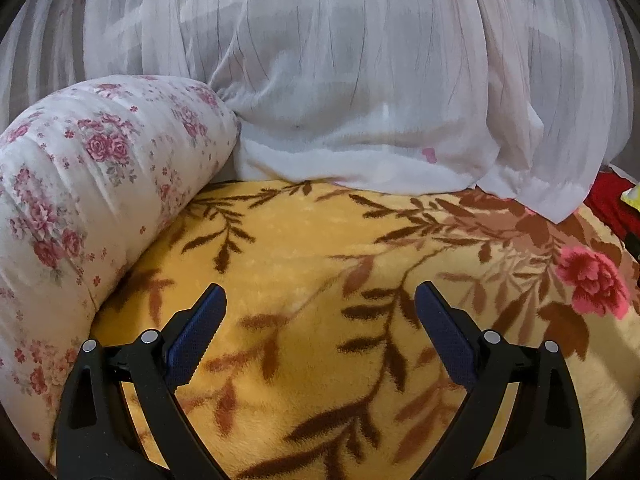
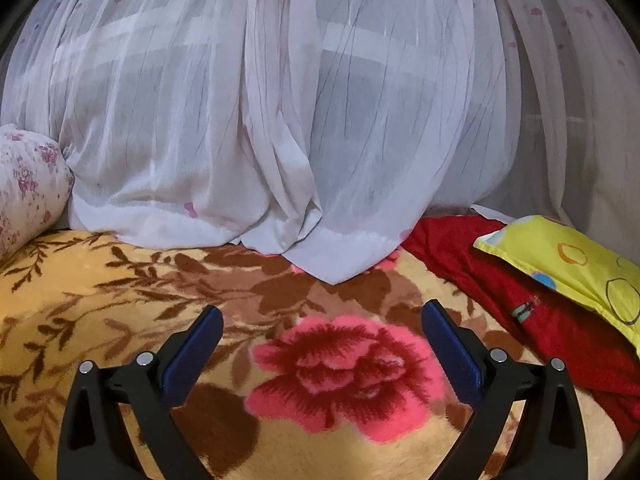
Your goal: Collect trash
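We hold the left tongs [image 1: 320,300] and right tongs [image 2: 322,322] spread and empty above the floral blanket [image 2: 100,280]. No trash appears in either view, so we judge collection not yet begun; locating it remains.

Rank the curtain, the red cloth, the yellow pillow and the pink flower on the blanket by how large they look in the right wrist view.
1. Curtain, by far the largest.
2. Red cloth.
3. Pink flower and yellow pillow: too alike to rank; the pillow is cut by the frame edge and the flower is nearer the camera.
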Demonstrator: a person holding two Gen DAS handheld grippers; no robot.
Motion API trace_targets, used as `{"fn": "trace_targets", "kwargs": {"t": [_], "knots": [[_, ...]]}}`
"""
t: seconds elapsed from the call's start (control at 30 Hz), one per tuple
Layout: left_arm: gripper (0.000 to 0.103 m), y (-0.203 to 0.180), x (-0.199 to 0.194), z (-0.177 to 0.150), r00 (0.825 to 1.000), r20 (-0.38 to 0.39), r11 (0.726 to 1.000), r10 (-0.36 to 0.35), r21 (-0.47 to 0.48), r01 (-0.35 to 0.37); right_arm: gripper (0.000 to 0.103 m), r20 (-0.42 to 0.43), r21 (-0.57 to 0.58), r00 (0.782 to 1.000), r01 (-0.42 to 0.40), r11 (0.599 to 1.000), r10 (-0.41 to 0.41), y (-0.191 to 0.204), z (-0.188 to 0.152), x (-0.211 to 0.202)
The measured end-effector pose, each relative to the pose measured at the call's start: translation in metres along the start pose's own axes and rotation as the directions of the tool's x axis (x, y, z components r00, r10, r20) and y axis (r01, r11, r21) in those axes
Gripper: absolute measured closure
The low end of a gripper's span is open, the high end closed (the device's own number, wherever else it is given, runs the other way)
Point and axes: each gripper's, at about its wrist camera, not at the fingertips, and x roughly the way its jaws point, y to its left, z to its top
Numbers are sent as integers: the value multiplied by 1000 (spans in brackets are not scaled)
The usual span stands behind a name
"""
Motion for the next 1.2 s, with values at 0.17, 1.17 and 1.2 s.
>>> {"fn": "trace_targets", "kwargs": {"t": [0.17, 1.17, 1.2], "knots": [[10, 2, 6, -2, 1000, -24, 1000, -13, -12, 13, 5, -5, -30, 1000, 0, 1000, 0, 6, -2, 0], [10, 11, 15, -8, 997, -75, 999, -2, -53, -1, 5, -27, -59, 1000, -1, 998, 0, 14, -7, 1], [10, 11, 15, -8, 997, -77, 999, -4, -53, 0, 5, -27, -62, 1000, -2, 998, 1, 15, -8, 1]]}}
